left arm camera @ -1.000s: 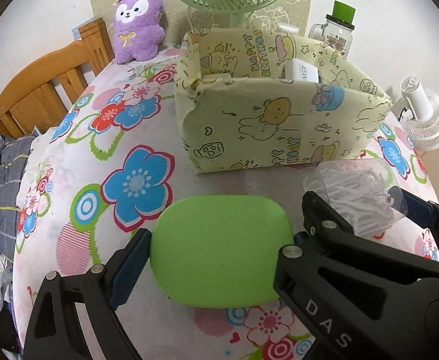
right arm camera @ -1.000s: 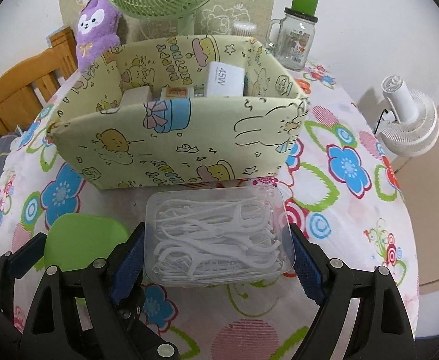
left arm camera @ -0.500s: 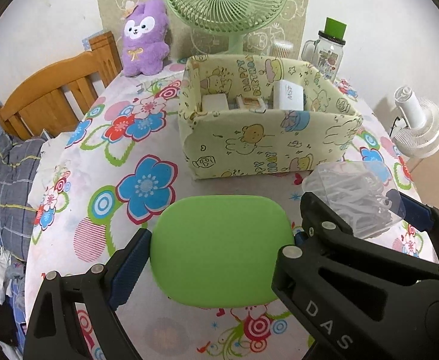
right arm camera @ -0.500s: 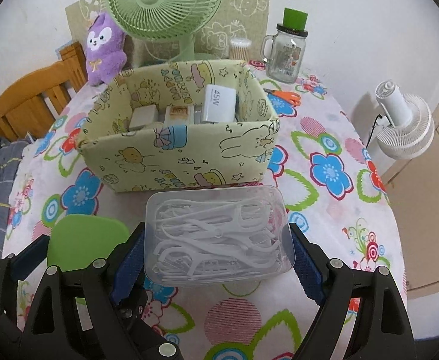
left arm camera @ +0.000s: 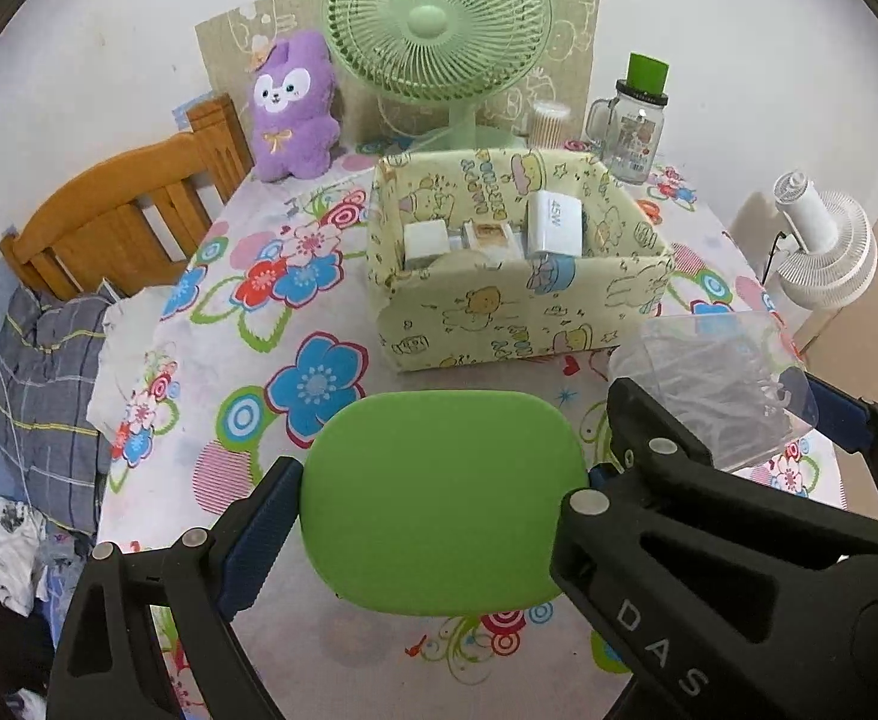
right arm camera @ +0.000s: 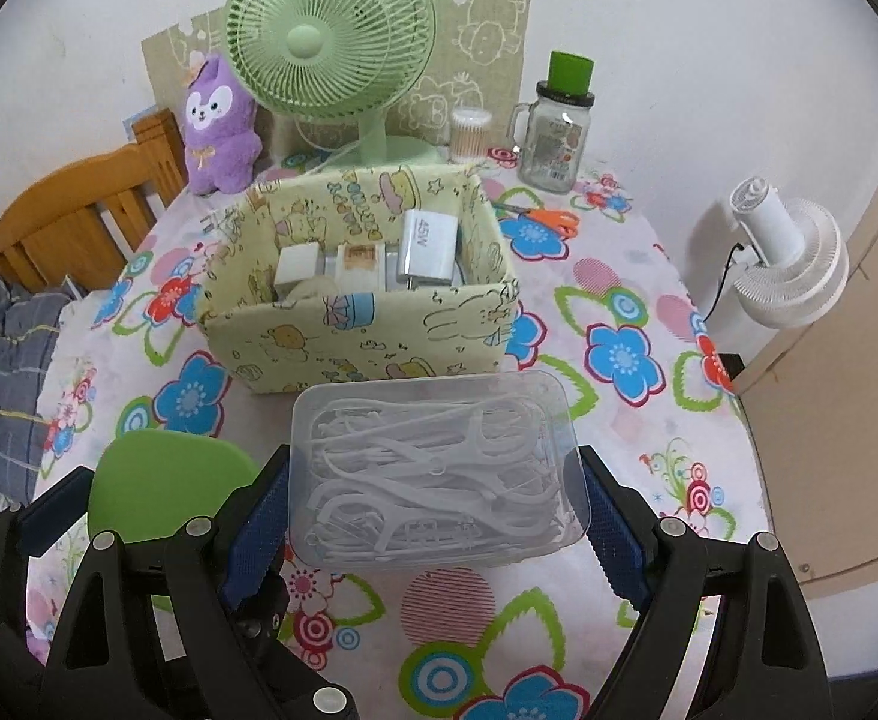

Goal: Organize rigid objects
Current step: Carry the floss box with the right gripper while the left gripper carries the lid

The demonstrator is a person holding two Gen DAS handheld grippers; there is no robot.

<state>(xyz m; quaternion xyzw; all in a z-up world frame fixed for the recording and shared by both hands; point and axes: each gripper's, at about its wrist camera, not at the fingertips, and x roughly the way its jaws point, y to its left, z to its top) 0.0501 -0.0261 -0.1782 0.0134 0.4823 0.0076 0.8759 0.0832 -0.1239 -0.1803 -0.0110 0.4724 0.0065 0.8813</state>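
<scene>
My left gripper (left arm camera: 439,498) is shut on a flat green rounded case (left arm camera: 445,498) and holds it above the flowered tablecloth; the case also shows in the right wrist view (right arm camera: 163,483). My right gripper (right arm camera: 433,492) is shut on a clear plastic box of white floss picks (right arm camera: 433,468), also seen in the left wrist view (left arm camera: 715,384). Ahead of both stands a yellow cartoon-print storage box (right arm camera: 367,318) (left arm camera: 517,276), open on top, with a white 45W charger (right arm camera: 427,246) and other small white items inside.
Behind the storage box stand a green desk fan (right arm camera: 331,42), a purple plush toy (right arm camera: 217,126), a glass jar with a green lid (right arm camera: 553,132) and a cotton-swab tub (right arm camera: 469,132). Orange scissors (right arm camera: 547,219) lie right of the box. A wooden chair (left arm camera: 121,216) stands left, a white fan (right arm camera: 787,258) right.
Both grippers have risen and drawn back from the storage box with their objects still held. The box looks smaller and its inside now shows.
</scene>
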